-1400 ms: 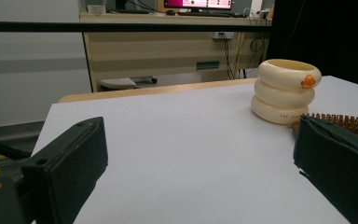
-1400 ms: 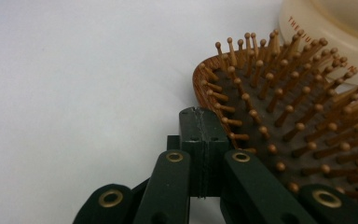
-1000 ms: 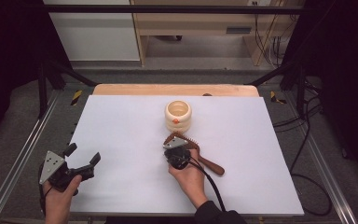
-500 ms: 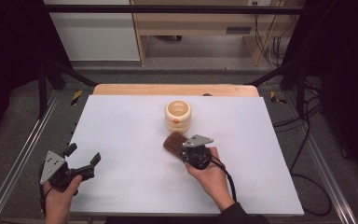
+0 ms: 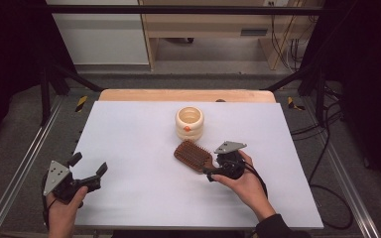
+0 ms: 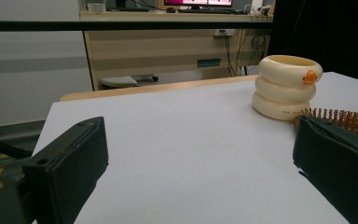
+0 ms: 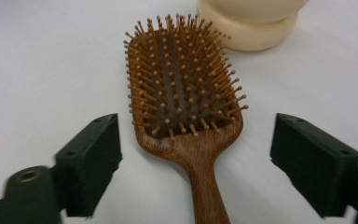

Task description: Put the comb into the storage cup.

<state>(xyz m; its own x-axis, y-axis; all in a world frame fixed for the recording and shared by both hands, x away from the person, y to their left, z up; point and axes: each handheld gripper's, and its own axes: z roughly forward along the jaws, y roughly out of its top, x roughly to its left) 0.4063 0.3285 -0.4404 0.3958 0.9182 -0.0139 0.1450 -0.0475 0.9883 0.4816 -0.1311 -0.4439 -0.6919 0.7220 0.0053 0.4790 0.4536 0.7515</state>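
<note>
Right now the right gripper (image 7: 196, 158) is wide open, with one jaw on each side of the handle of the one wooden hairbrush (image 7: 182, 88). It holds nothing. The brush lies flat on the white table (image 5: 129, 129), bristles up, its long way pointing from the gripper toward the one cream cup (image 5: 189, 123). The left gripper (image 5: 87, 168) is open, empty and far off.

The hairbrush (image 7: 186, 107) is reddish-brown wood with a darker pad set with rows of lighter brown pins. The ringed cup (image 5: 189, 123) behind it is cream with a small orange spot on its side and faint reddish lettering on its lowest ring. The bench (image 5: 129, 129) top is plain pale white with a light wood far edge, and both grippers' fingers (image 7: 91, 163) are matt black.
</note>
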